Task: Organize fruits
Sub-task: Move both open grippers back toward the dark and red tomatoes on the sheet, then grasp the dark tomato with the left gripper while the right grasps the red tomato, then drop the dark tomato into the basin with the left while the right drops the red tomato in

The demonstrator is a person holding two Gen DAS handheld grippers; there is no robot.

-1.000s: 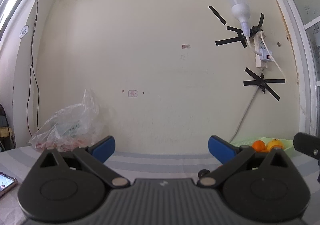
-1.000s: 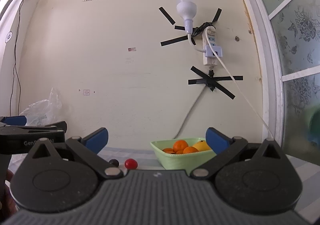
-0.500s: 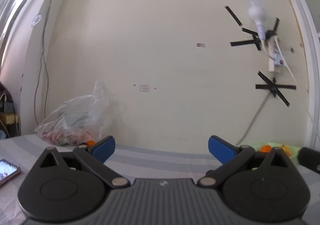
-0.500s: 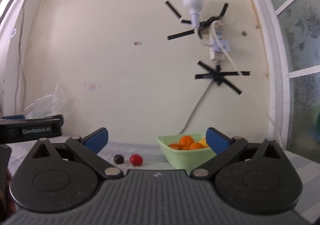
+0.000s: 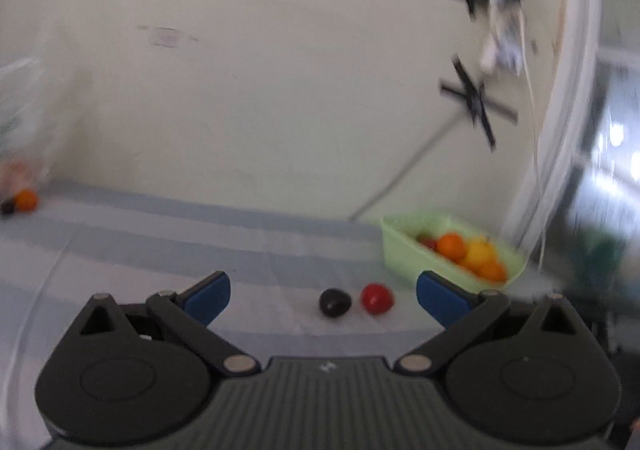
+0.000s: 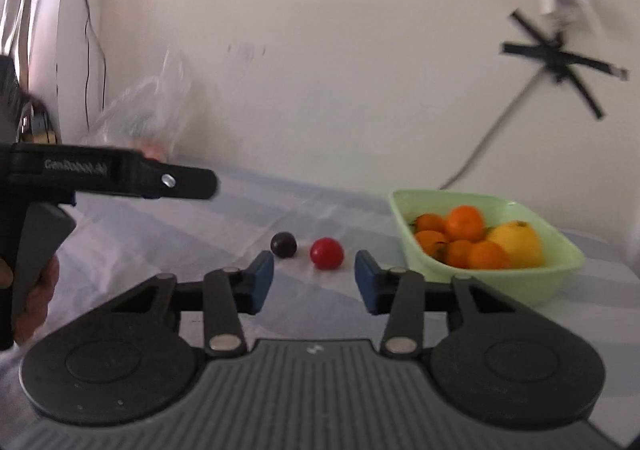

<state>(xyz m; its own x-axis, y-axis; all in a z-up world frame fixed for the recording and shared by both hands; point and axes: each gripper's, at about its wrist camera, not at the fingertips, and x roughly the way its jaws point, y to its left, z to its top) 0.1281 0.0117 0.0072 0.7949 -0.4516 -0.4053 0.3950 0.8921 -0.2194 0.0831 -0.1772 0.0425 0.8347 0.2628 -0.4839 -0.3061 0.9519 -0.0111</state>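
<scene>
A red fruit (image 6: 327,253) and a dark purple fruit (image 6: 283,245) lie side by side on the striped cloth. A light green bowl (image 6: 520,282) to their right holds several oranges (image 6: 464,223) and a yellow fruit (image 6: 518,242). My right gripper (image 6: 314,284) is open and empty, just short of the red fruit. My left gripper (image 5: 323,298) is open wide and empty; the dark fruit (image 5: 335,302), the red fruit (image 5: 376,298) and the bowl (image 5: 404,254) lie ahead of it. The left gripper's body (image 6: 112,174) shows at the left of the right wrist view.
A clear plastic bag (image 6: 148,110) sits at the back left against the wall, with an orange fruit (image 5: 26,200) and a dark one (image 5: 8,207) beside it. A cable and taped power strip hang on the wall (image 6: 556,54) behind the bowl.
Both grippers have tilted down and moved toward the table, so the two loose fruits and the bowl look closer. The right jaws have narrowed. The left view has swung right.
</scene>
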